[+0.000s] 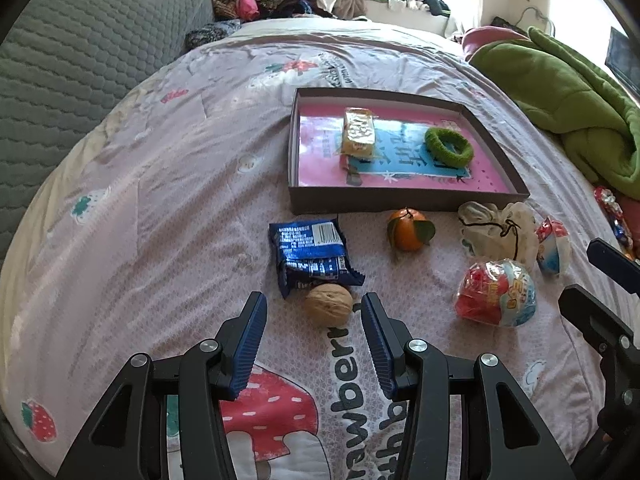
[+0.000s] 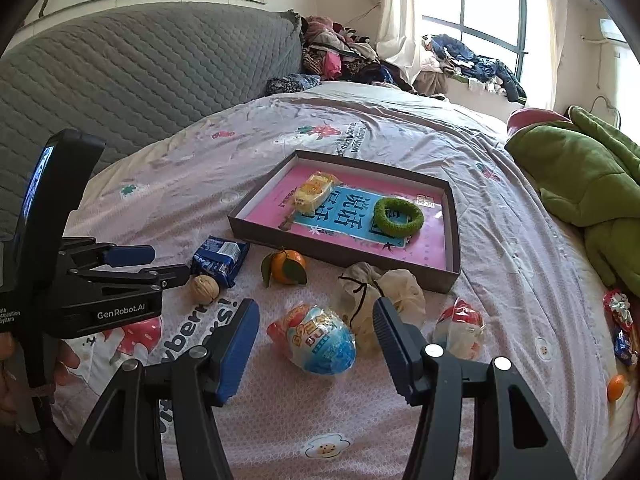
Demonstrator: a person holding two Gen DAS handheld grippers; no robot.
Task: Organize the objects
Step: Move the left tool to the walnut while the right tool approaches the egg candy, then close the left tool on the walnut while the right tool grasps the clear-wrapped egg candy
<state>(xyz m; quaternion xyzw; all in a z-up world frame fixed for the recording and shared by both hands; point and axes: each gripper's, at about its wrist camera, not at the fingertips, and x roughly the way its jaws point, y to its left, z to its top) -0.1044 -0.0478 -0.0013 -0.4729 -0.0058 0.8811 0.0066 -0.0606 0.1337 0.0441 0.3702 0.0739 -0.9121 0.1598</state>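
Observation:
A shallow brown box (image 1: 400, 199) (image 2: 344, 254) with a pink lining lies on the bed and holds a yellow snack bar (image 1: 359, 131) (image 2: 316, 192) and a green ring (image 1: 448, 147) (image 2: 399, 215). In front of it lie a blue wrapper (image 1: 310, 252) (image 2: 220, 258), a walnut (image 1: 329, 304) (image 2: 205, 289), a tangerine (image 1: 408, 229) (image 2: 286, 266), a cloth pouch (image 1: 496, 228) (image 2: 380, 300) and two wrapped toy eggs (image 1: 496, 293) (image 2: 316, 340). My left gripper (image 1: 314, 306) stands open just short of the walnut. My right gripper (image 2: 316, 314) stands open, its tips either side of the nearer egg.
A green blanket (image 1: 572, 100) (image 2: 592, 184) is heaped at the right. A grey quilted headboard (image 1: 80, 60) (image 2: 140, 68) rises at the left, with piled clothes (image 2: 344, 56) beyond. Wrapped sweets (image 2: 622, 328) and a small orange fruit (image 2: 616, 386) lie near the bed's right edge.

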